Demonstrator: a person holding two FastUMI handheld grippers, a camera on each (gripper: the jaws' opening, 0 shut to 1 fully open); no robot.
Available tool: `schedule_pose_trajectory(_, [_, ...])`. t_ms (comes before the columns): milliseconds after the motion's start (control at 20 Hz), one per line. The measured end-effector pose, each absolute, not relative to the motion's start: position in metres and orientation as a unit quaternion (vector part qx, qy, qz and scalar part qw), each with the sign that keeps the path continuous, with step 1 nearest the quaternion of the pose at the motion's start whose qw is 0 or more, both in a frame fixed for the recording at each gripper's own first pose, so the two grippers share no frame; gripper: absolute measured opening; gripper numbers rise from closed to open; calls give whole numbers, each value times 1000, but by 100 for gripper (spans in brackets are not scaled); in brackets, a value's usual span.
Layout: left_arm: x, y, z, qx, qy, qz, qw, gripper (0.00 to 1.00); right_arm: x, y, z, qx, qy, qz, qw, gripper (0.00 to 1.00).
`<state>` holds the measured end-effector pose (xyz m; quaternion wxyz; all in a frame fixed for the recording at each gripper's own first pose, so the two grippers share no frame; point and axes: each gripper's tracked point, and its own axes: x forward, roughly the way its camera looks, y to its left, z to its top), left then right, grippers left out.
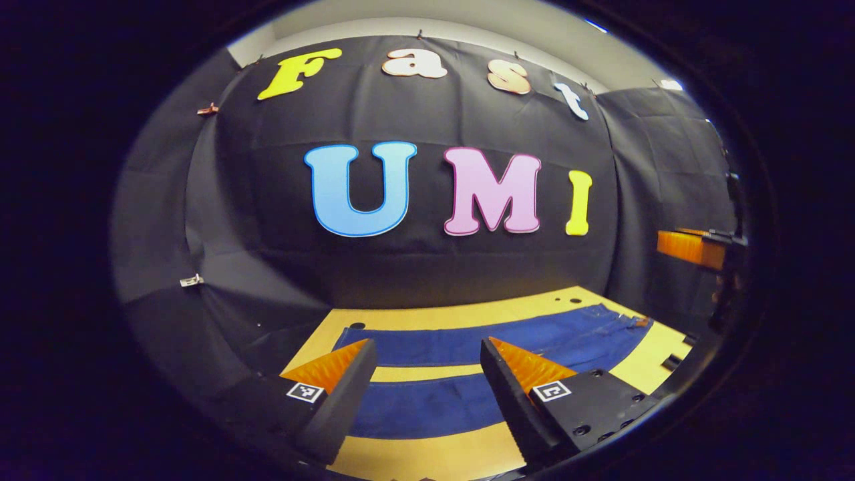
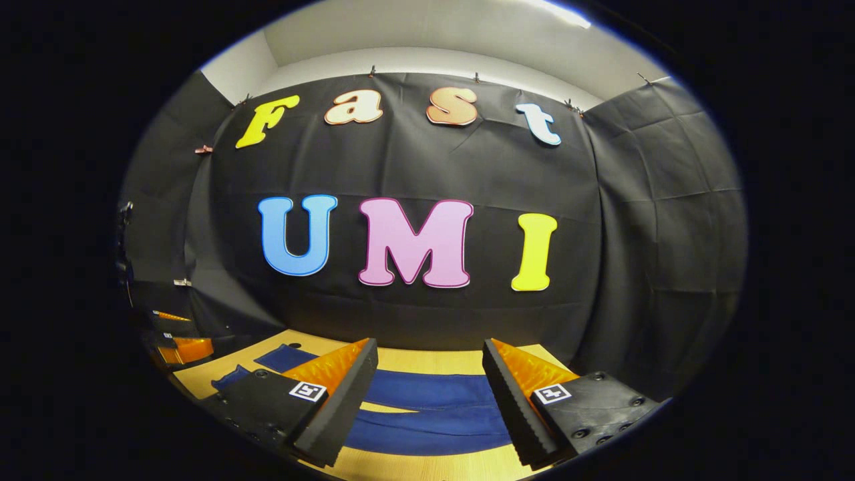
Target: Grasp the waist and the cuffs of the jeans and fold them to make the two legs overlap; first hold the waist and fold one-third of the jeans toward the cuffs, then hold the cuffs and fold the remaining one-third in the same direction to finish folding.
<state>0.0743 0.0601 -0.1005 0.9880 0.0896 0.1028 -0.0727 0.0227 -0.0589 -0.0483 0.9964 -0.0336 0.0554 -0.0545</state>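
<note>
Blue denim jeans (image 1: 481,354) lay flat on the wooden table (image 1: 427,317), one pair, two legs apart, partly hidden behind both grippers' fingers. The left gripper (image 1: 427,351) hung wide open above them; the right gripper (image 2: 427,351) likewise, its partner cut off at nine o'clock.

Jeans (image 1: 481,347) flat on table (image 1: 434,317) (legs apart)
</note>
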Motion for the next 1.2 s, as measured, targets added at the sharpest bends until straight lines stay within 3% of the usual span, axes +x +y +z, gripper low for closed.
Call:
schedule_pose_trajectory(200, [81, 133, -161, 208, 183, -102, 955, 98, 30, -69, -63, -40, 72, -63, 995, 96])
schedule_pose_trajectory(350, [91, 181, -203, 323, 238, -138, 906, 98, 37, -78, -79, -49, 86, -69, 993, 96])
schedule_pose_trajectory(700, [90, 244, -318, 530, 353, -260, 725, 98, 54, -97, -114, -68, 124, -79, 987, 96])
schedule_pose_trajectory(950, [94, 263, -343, 559, 391, -280, 676, 97, 61, -128, -137, -78, 150, -97, 981, 96])
schedule_pose_trajectory(1200, [130, 260, -358, 568, 399, -302, 654, 84, 63, -164, -160, -94, 184, -115, 972, 96])
